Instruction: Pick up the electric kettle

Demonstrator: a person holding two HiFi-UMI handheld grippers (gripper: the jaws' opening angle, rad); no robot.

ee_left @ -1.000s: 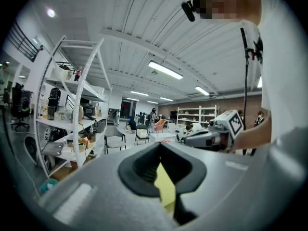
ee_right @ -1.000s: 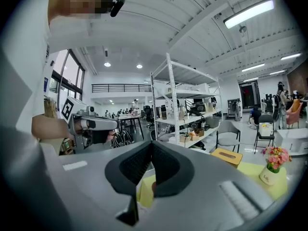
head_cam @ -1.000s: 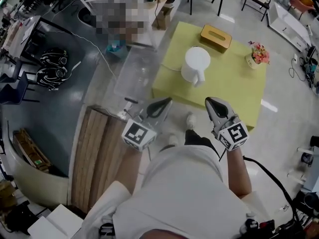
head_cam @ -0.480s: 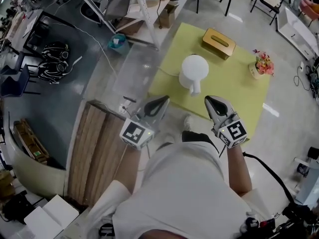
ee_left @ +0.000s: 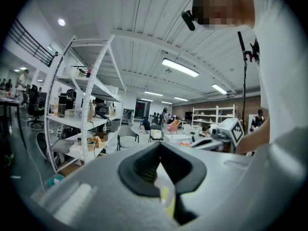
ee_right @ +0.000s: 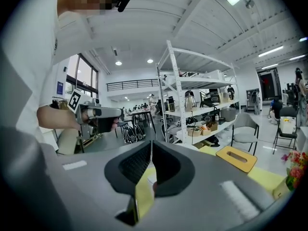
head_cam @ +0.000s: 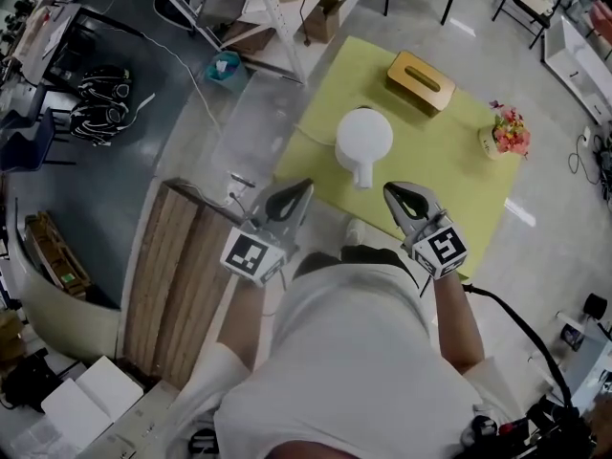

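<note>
The white electric kettle stands on the yellow-green table, its handle turned toward me. My left gripper hovers by the table's near left edge, a short way left of and nearer than the kettle; its jaws look shut and hold nothing. At the near edge, right of the handle, my right gripper stands short of the kettle. Its jaws are opening, a thin slit shows between them, and nothing is in it. Neither gripper touches the kettle.
A tan tissue box and a small flower pot sit at the table's far side. A wooden bench lies at my left. A white shelving rack and chairs stand beyond the table.
Both grippers have moved forward and slightly down toward the table; the kettle now lies closer ahead, between them. Nothing has been grasped.
</note>
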